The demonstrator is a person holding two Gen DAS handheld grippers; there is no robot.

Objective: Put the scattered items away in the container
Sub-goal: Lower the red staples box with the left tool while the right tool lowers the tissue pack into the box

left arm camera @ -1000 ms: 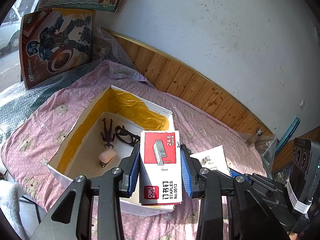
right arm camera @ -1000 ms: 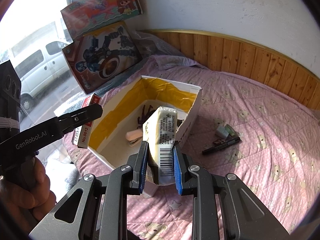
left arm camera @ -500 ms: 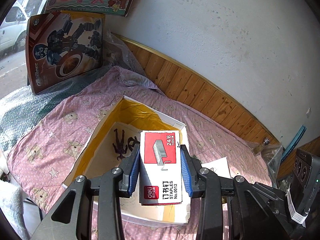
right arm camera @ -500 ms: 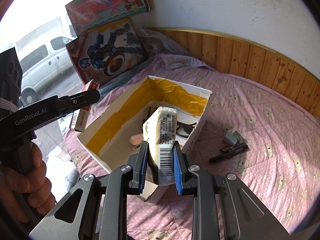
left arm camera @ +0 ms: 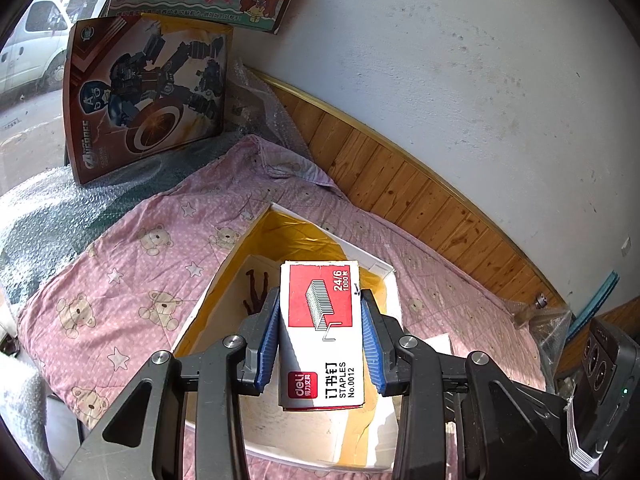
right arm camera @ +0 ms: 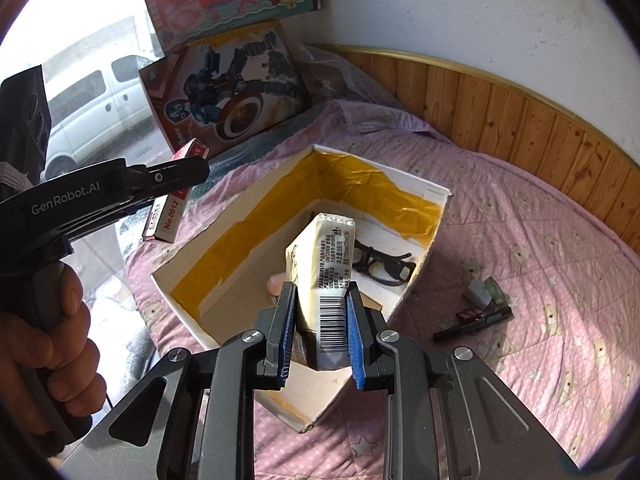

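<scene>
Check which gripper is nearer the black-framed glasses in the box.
Right. The right gripper, holding a yellow packet, hangs just short of the black-framed glasses. The left gripper with the red-and-white staples box sits beyond the box's opposite wall.

The bed [right arm camera: 540,208] has a pink cover with little bears and stars. An open white box [right arm camera: 424,190] with yellow tape inside sits right on it. Near the box, on the cover, lie a black pen [right arm camera: 472,325] and a small green and white thing [right arm camera: 484,290], close together.
</scene>
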